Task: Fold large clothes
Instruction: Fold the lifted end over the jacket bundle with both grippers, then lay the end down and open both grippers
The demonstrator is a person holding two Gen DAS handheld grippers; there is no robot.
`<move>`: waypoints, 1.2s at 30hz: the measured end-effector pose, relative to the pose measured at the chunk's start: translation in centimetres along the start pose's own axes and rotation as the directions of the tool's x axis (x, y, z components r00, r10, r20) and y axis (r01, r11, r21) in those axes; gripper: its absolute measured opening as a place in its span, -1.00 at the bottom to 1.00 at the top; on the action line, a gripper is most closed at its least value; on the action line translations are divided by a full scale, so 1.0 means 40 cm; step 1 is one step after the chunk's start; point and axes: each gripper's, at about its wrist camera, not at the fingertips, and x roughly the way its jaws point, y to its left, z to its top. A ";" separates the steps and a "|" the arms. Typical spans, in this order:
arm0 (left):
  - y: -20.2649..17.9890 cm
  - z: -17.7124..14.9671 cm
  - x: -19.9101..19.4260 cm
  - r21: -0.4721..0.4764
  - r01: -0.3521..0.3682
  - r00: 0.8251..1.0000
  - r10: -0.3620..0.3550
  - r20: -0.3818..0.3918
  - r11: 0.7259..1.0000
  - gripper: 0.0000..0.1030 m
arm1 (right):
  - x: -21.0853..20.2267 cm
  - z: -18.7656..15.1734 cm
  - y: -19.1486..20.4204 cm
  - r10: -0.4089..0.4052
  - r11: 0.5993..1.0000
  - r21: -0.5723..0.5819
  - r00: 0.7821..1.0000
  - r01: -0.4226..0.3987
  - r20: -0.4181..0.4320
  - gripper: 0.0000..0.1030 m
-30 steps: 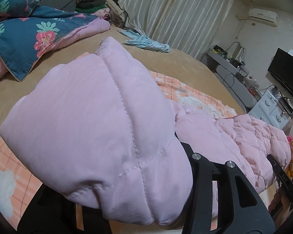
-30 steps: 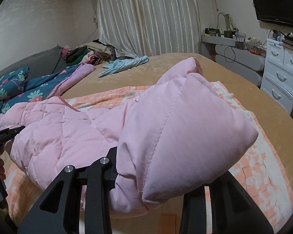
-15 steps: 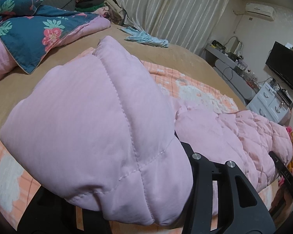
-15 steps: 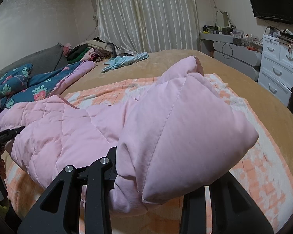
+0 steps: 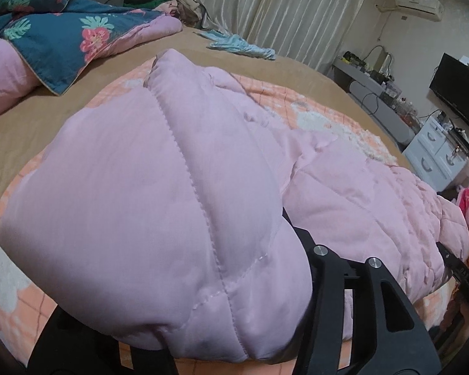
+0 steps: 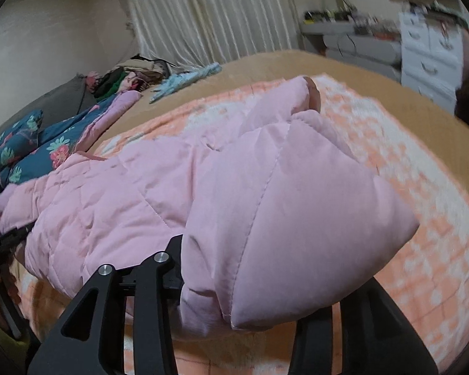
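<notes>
A puffy pink quilted jacket (image 5: 172, 187) lies across the orange checked blanket (image 5: 312, 109) on the bed. In the left wrist view a thick fold of it fills the space between the black fingers (image 5: 322, 268) of my left gripper (image 5: 187, 297) and hides the tips; the jaws are opening. The right wrist view shows the same jacket (image 6: 140, 203), its other bulky end bunched between the fingers (image 6: 159, 281) of my right gripper (image 6: 265, 281), whose jaws are also opening. Each gripper's tip shows at the far edge of the other's view.
A blue floral quilt (image 5: 62, 31) with pink lining lies at the head of the bed, a light blue garment (image 5: 240, 45) near the curtains, a clothes pile (image 6: 131, 75) behind. A white dresser (image 5: 434, 153), a desk and a TV (image 5: 459, 87) stand beside the bed.
Both grippers have sunk toward the bed with the jacket, which now rests lower and flatter on the blanket. The right wrist view has rolled and blurred.
</notes>
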 end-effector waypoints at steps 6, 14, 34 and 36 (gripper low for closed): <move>0.016 -0.032 0.004 -0.005 -0.001 1.000 0.001 -0.004 1.000 -0.02 | 0.021 -0.038 -0.045 0.014 0.994 0.110 0.999 -0.008 -0.053 0.11; 0.025 -0.047 -0.022 0.001 -0.007 1.000 0.007 -0.030 1.000 0.26 | -0.012 -0.056 -0.058 -0.007 0.989 0.147 0.996 0.021 -0.090 0.74; -0.098 -0.073 -0.315 0.125 -0.028 0.997 0.018 0.081 0.992 0.82 | -0.376 -0.066 0.068 -0.022 0.997 -0.073 0.993 0.030 0.116 0.92; -0.118 -0.083 -0.341 0.131 -0.003 0.996 -0.009 0.092 0.991 0.82 | -0.402 -0.070 0.089 -0.010 0.995 -0.101 0.991 0.024 0.131 0.92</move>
